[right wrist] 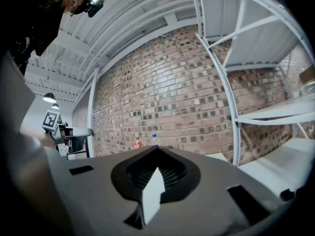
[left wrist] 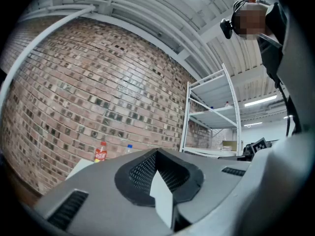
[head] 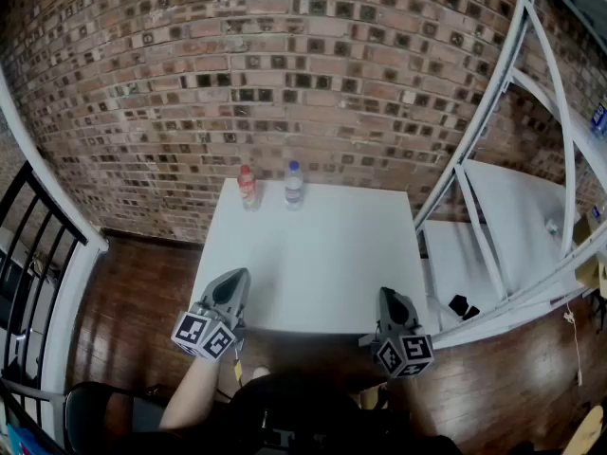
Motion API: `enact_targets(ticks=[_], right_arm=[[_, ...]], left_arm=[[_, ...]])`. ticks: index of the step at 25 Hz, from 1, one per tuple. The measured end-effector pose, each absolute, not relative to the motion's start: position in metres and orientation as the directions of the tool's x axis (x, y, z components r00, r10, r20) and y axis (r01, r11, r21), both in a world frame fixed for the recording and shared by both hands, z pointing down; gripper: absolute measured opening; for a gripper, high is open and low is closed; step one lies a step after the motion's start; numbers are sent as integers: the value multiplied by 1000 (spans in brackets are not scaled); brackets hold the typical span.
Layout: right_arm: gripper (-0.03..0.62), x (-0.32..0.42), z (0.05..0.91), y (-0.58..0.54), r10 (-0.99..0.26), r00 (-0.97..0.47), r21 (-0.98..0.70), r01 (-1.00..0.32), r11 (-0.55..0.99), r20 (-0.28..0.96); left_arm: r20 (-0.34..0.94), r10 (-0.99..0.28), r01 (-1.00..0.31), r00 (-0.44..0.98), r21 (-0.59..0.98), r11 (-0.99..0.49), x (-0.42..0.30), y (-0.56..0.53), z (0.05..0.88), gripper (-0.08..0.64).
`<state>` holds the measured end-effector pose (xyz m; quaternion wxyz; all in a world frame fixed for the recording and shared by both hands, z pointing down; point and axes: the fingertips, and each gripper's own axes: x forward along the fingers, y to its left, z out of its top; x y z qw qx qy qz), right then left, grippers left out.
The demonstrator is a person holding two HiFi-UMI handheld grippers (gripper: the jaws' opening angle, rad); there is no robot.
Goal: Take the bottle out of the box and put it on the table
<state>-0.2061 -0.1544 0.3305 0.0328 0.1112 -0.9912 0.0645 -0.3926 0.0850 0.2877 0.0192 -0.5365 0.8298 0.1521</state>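
Note:
Two bottles stand upright at the far edge of the white table (head: 313, 254): one with a red label (head: 248, 187) and a clear one with a blue cap (head: 294, 185). Both also show small and far off in the left gripper view, red-labelled bottle (left wrist: 100, 152) and clear bottle (left wrist: 128, 148), and in the right gripper view, red-labelled bottle (right wrist: 137, 142) and clear bottle (right wrist: 154, 139). My left gripper (head: 237, 275) hovers at the table's near left edge, jaws together and empty. My right gripper (head: 387, 294) is at the near right edge, also shut and empty. No box is in view.
A brick wall (head: 285, 83) rises right behind the table. A white metal shelving rack (head: 503, 216) stands at the right, with small black items (head: 462, 306) on its low shelf. A black railing (head: 28, 254) is at the left. The floor is dark wood.

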Motion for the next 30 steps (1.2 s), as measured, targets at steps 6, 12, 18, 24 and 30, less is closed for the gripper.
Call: enact_targets(ticks=[6, 12, 18, 24, 30], right_arm=[[2, -151, 332, -195, -301, -951, -131, -308, 942, 72], [2, -80, 331, -228, -433, -898, -154, -439, 885, 72], [2, -8, 341, -239, -582, -809, -166, -586, 793, 75], [2, 54, 335, -242, -736, -675, -174, -732, 658, 53], [2, 109, 317, -211, -847, -532, -142, -839, 525, 15]], left_arm=[[-194, -925, -931, -328, 231, 282, -356, 29, 288, 3], [-186, -962, -962, -202, 220, 160, -309, -33, 286, 3], [-176, -984, -978, -3, 208, -34, -253, -98, 290, 3], [-205, -960, -954, 192, 190, -232, -213, -144, 280, 3], [-233, -896, -887, 378, 186, -422, -175, -168, 270, 3]])
